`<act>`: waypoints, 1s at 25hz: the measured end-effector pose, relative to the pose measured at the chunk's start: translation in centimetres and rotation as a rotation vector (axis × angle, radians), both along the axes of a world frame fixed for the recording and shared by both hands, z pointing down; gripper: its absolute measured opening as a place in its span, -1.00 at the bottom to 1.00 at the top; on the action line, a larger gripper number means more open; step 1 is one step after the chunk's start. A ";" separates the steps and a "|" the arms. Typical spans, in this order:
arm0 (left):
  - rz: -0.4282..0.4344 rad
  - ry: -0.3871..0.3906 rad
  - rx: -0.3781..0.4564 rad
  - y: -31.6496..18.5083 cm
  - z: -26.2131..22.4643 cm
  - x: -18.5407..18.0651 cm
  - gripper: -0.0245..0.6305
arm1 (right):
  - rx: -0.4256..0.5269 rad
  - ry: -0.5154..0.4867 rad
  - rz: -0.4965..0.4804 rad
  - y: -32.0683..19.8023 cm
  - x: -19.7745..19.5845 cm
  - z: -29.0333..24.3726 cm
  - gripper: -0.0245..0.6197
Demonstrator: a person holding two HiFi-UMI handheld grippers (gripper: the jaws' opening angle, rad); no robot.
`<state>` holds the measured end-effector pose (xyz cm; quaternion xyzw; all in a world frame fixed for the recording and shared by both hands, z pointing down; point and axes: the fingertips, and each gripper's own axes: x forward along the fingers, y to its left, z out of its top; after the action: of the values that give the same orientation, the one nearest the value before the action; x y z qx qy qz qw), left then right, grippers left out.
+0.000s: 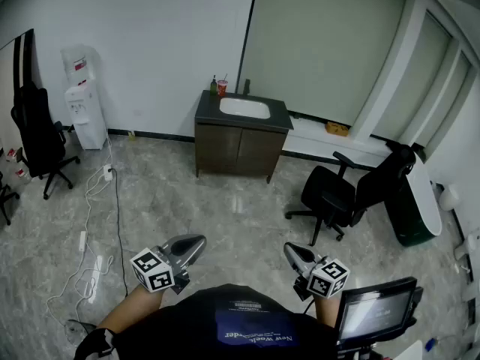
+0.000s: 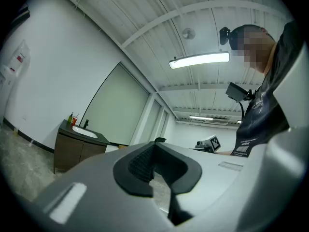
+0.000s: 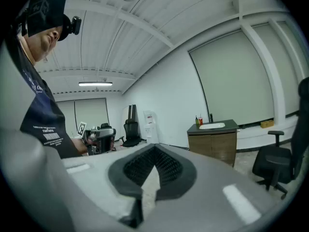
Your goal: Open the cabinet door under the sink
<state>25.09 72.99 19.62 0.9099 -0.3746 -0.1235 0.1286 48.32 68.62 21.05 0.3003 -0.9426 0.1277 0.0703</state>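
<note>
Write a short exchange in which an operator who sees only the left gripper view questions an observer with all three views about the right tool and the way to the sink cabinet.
Operator: Is the right tool carrying anything?
Observer: No. The right tool is shut, with nothing between its jaws.
Operator: Does anything lie on the ground on the way to the sink cabinet?
Observer: Yes. A white extension cable trails over the floor, well to the left of the sink cabinet. The straight line to its doors looks bare.
</note>
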 end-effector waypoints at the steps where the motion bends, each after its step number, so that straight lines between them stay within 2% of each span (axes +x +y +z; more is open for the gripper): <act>1: 0.001 -0.002 0.000 -0.1 0.0 0.0 -0.93 | 0.001 0.001 0.000 0.0 -0.1 0.0 -0.93; 11: 0.006 0.010 -0.011 -0.5 -0.2 -0.2 -0.93 | 0.000 0.013 0.005 -0.3 -0.3 0.1 -0.93; 17: 0.015 0.021 -0.006 -0.8 0.0 -0.8 -0.93 | -0.029 -0.013 0.013 -0.9 -0.8 0.1 -0.93; 25: -0.017 0.030 -0.026 -1.2 0.2 -4.9 -0.93 | -0.027 -0.008 -0.027 -2.0 -5.0 0.2 -0.92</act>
<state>20.23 71.81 19.80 0.9030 -0.3820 -0.1333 0.1449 43.31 66.65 21.25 0.2859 -0.9451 0.1405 0.0722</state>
